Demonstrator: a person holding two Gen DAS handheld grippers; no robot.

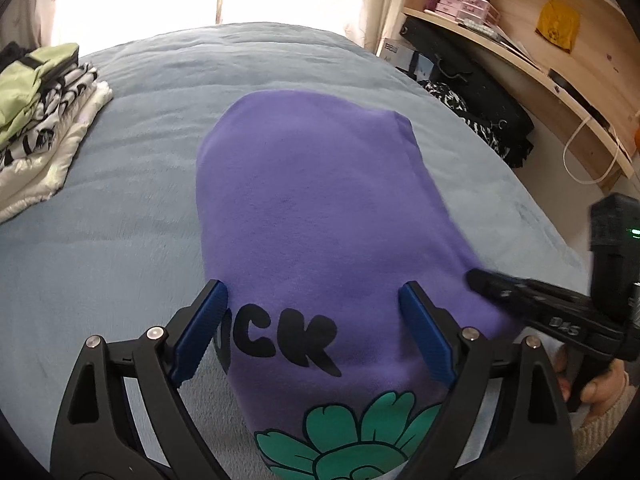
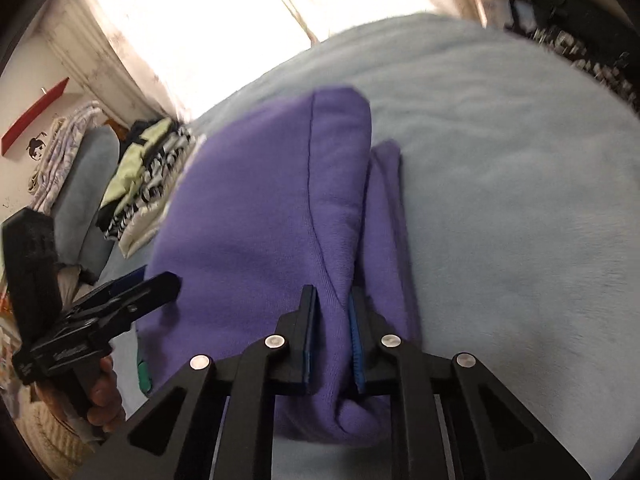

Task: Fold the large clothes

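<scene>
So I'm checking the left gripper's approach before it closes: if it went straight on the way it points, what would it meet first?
Most likely the purple sweatshirt. The left gripper stands open and tilted down over its printed end, on the blue bedspread; how far above the cloth is unclear.

**Sweatshirt mid-bed, stack far left, shelves right**

Folded sweatshirt [image 1: 312, 208] lies on the bed [image 1: 132, 200], about centre. Stack of folded clothes [image 1: 44, 120] sits on bed at far left, well apart. Wooden shelves [image 1: 540, 60] stand right of bed. Left hand-held gripper [image 1: 312, 332] straddles sweatshirt's near end; right hand-held gripper [image 2: 334, 336] is at its right edge.
</scene>
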